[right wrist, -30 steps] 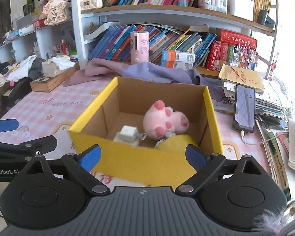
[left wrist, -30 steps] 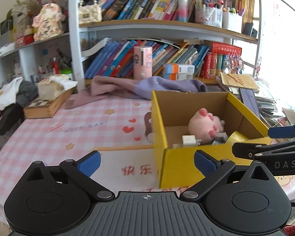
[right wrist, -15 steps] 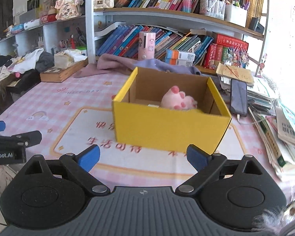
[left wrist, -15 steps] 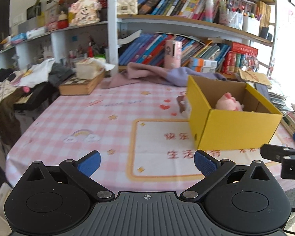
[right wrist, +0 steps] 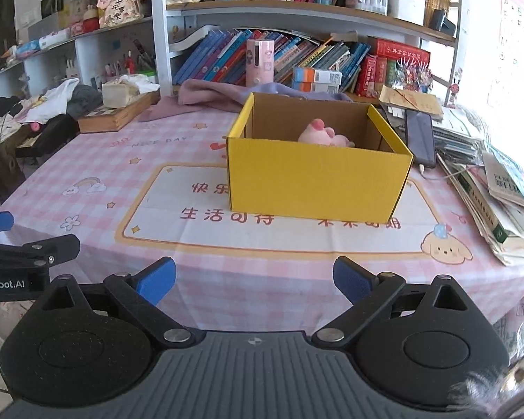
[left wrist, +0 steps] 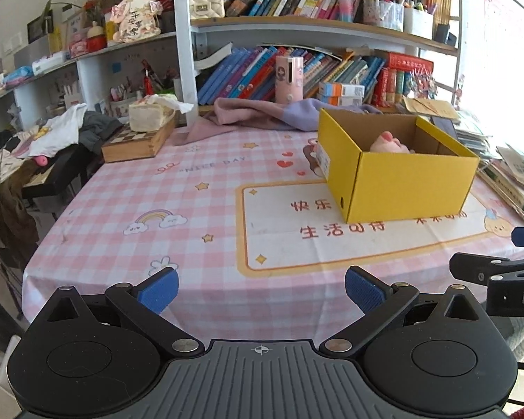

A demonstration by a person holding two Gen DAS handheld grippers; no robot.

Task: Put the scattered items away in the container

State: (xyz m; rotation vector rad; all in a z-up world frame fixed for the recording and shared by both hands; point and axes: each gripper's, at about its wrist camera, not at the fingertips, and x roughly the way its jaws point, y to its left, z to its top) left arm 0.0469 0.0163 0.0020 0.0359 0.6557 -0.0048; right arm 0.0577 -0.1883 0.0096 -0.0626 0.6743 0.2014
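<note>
Right wrist view: the right gripper [right wrist: 254, 277] is seen with jaws spread and nothing between them, held back over the near edge of the counter [right wrist: 87, 160]. Straight ahead, well apart, the yellow box [right wrist: 318, 185] is set with its long side facing the jaws; a pink plush toy [right wrist: 323, 136] is lodged inside it. In the left wrist view, the left gripper [left wrist: 260, 291] is likewise spread and empty, and the box is found forward and to its right, so the right gripper is judged the nearer. No loose item is visible on the cloth between jaws and box; the tidying is judged nearly complete. A phone [right wrist: 419, 136] and stacked books [right wrist: 499, 206] are crowded just beside the box's right.
</note>
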